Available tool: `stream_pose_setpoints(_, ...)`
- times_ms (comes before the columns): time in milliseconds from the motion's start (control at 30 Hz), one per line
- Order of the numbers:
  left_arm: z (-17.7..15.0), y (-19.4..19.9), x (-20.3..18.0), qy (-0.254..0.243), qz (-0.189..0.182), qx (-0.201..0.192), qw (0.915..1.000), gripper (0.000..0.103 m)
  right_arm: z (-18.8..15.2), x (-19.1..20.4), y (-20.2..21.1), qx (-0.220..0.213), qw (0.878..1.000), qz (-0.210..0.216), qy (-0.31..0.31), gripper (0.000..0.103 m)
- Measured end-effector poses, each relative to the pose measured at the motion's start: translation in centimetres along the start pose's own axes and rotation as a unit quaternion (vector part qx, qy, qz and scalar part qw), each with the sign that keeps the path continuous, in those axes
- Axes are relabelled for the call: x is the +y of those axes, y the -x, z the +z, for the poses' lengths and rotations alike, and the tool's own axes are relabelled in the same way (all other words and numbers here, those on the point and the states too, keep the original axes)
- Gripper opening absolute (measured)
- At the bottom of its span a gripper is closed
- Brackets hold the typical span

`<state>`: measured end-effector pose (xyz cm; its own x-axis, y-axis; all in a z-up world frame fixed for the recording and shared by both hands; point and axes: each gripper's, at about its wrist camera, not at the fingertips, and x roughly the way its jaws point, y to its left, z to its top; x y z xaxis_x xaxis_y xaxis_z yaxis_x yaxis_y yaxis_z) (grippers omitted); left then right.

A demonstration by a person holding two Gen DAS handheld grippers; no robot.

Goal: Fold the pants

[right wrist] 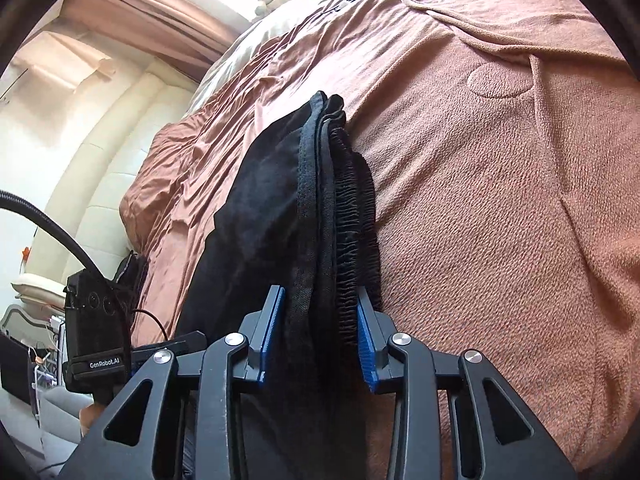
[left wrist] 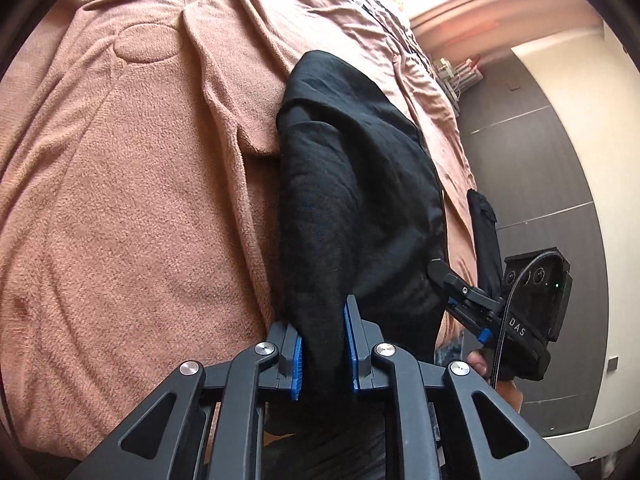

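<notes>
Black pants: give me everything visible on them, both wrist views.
The black pants are soft, matte fabric, folded into a long stack of layers on the pinkish-brown blanket. The right wrist view shows a gathered elastic waistband and a stitched hem edge. Each end sits between blue pads: the left tool pinches a thick fold, the right tool clamps the waistband end.

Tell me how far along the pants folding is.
Done: the pants are already doubled into layers, waistband edges stacked. In hand: left gripper and right gripper each pinch the bundle over the blanket. Left: laying it down and any final fold.
</notes>
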<state>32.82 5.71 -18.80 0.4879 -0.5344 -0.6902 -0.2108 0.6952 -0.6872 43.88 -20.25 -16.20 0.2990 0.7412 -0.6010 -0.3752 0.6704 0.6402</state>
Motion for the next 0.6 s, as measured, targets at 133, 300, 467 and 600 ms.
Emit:
stream_pose_setpoints(133,0.0,0.8,0.8,0.004,0.001,0.003,1.0000,0.018,-0.7,0.3,-0.2,0.013,1.000,0.006,0.010,0.027)
stream_pose_setpoints(300,-0.6,1.3,0.9,-0.012,0.012,0.017,0.9997,0.022,-1.1,0.5,-0.2,0.025,0.999,0.012,0.016,0.027)
stream_pose_setpoints(467,0.3,1.9,0.6,-0.021,0.032,0.005,0.9993,0.039,-0.5,0.5,1.2,0.022,1.000,0.003,0.015,0.029)
stream_pose_setpoints(600,2.1,2.2,0.5,-0.015,0.029,-0.015,0.9993,0.043,0.9,0.3,1.9,-0.001,1.000,-0.002,0.008,0.057)
